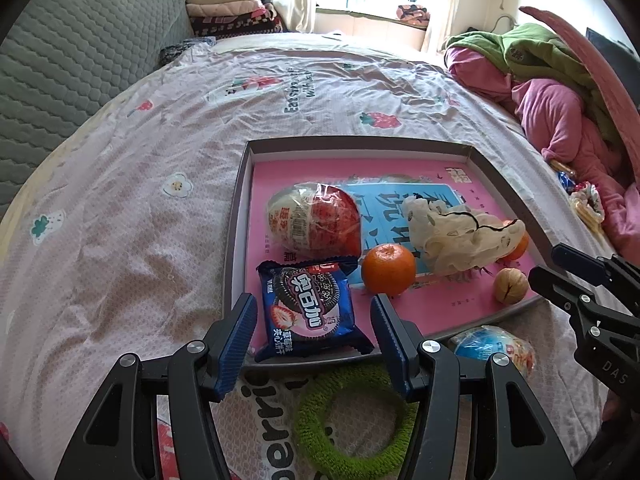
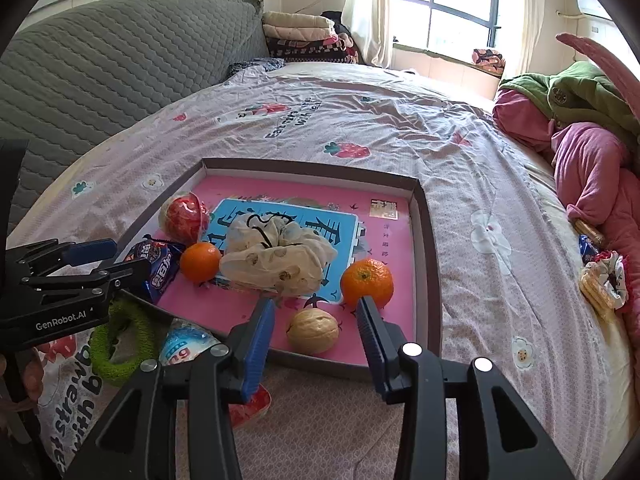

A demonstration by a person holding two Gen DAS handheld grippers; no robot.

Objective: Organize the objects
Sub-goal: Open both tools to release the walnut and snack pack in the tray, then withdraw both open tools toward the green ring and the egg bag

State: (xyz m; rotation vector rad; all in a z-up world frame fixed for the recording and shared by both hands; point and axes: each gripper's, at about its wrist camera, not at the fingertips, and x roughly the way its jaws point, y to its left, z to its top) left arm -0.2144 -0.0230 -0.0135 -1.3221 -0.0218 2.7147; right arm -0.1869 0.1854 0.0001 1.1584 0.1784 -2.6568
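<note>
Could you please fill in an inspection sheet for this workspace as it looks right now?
Surface: bed sheet, wrinkled, strawberry print.
Job's things: tray holds red egg, cookie pack, two oranges, scrunchie, walnut. Green ring and blue egg lie on the sheet outside it.
Clutter: snacks by pink clothes.
Grippers: left gripper open astride the cookie pack, pads not pressing; right gripper open around the walnut.
Cables: nothing seen.
Surroundings: grey headboard, folded blankets, window.
</note>
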